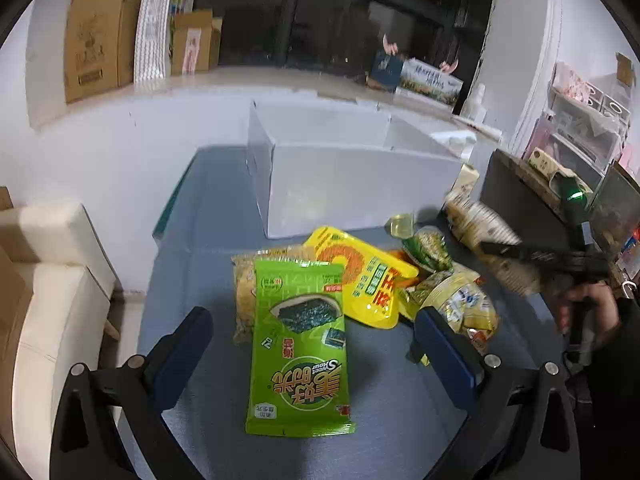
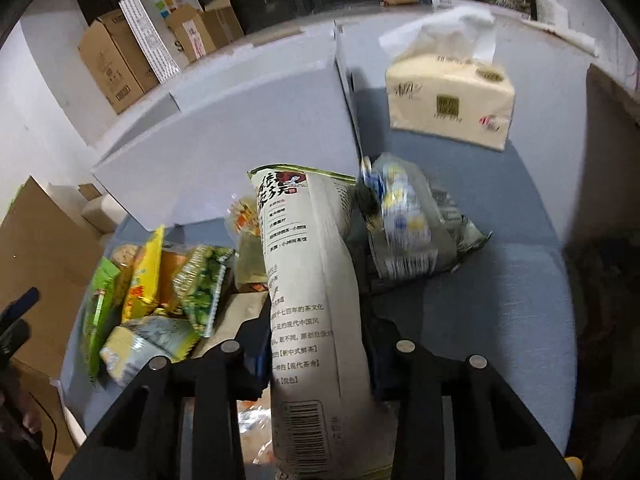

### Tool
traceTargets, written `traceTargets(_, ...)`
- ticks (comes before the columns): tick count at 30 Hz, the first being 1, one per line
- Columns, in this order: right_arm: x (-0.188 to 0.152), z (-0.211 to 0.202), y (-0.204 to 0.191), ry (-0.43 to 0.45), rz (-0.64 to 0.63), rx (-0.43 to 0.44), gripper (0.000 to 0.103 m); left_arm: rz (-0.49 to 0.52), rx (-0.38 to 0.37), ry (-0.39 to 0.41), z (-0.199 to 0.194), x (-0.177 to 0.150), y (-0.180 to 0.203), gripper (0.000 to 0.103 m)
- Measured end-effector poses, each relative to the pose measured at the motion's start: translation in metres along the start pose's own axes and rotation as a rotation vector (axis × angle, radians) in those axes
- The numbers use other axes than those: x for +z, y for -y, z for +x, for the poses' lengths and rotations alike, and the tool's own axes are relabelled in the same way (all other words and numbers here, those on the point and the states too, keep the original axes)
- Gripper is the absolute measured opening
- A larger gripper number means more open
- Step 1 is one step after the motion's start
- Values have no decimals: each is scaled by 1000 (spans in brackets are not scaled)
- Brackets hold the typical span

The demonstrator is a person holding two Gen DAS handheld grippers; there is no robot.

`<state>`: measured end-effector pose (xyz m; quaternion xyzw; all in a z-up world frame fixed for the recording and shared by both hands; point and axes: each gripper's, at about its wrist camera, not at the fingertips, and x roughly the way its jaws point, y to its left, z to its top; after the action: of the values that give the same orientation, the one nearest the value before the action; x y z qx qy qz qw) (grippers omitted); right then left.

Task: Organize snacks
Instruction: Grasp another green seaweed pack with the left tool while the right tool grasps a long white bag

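Observation:
My left gripper [image 1: 314, 340] is open, its blue pads either side of a green seaweed snack packet [image 1: 300, 344] lying flat on the blue table. Behind it lie a yellow packet [image 1: 360, 276], a noodle-like packet [image 1: 244, 292] and a pile of small snack bags [image 1: 452, 288]. My right gripper [image 2: 316, 320] is shut on a long cream printed packet [image 2: 316, 300], held above the table; it shows blurred at the right in the left wrist view [image 1: 488, 236]. A clear bag of small items [image 2: 408, 220] lies just beyond it. A white open box [image 1: 352, 176] stands behind the snacks.
A tissue pack [image 2: 448, 100] stands on the table right of the white box [image 2: 240, 132]. Cardboard boxes [image 1: 100, 36] sit on the back ledge. A cream chair [image 1: 52, 280] is left of the table. A cluttered shelf [image 1: 580, 132] is at the right.

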<state>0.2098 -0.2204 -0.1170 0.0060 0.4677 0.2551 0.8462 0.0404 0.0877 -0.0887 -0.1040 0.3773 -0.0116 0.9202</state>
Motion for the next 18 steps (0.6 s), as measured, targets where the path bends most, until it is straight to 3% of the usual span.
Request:
traceTargets(5, 1, -47, -11, 97, -18, 13, 40, -24, -12, -131, 45, 1, -8, 103)
traceTargets(11, -13, -98, -26, 191, -37, 28, 40, 6, 8, -205, 81, -7, -6, 102)
traceTargets(13, -19, -106, -29, 199, -42, 23, 40, 22, 34, -215, 86, -9, -5, 97)
traceTargets(15, -24, -111, -30, 204, -34, 37, 40, 33, 65, -219, 84, -11, -4, 70)
traceTargets(18, -30, -115, -35, 210, -41, 37, 40, 20, 23, -200, 75, -9, -7, 68)
